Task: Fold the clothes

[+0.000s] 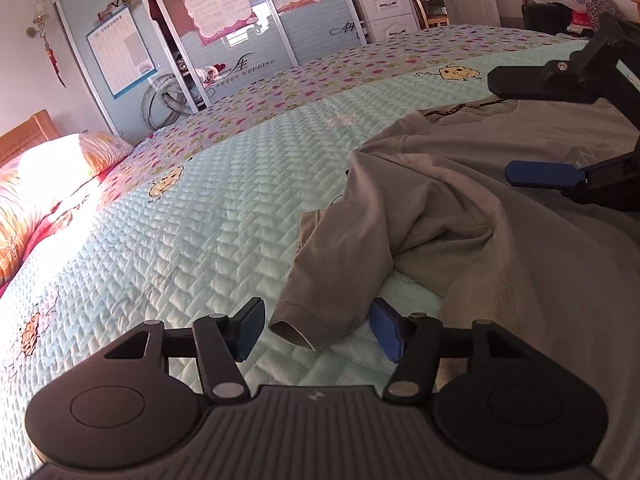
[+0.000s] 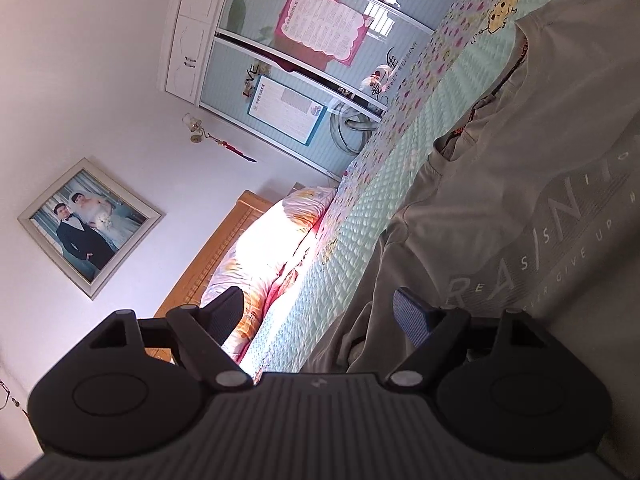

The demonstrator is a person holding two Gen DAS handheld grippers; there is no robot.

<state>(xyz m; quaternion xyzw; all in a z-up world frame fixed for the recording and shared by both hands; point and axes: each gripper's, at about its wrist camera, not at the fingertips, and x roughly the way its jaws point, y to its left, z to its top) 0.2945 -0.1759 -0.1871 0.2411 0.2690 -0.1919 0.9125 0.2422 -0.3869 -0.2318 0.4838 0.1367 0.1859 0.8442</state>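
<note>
While the grey shirt lies spread on the quilted bedspread, the left gripper stands apart around its sleeve cuff (pads not pressing). Over the shirt's chest, the right gripper is wide apart, holding nothing.

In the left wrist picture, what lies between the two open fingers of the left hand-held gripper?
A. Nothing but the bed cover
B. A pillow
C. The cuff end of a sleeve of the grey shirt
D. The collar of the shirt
C: the cuff end of the long sleeve of the grey printed shirt lies on the pale green quilted bed cover, between the blue-padded fingers of the left hand-held gripper, which stand apart from it.
</note>
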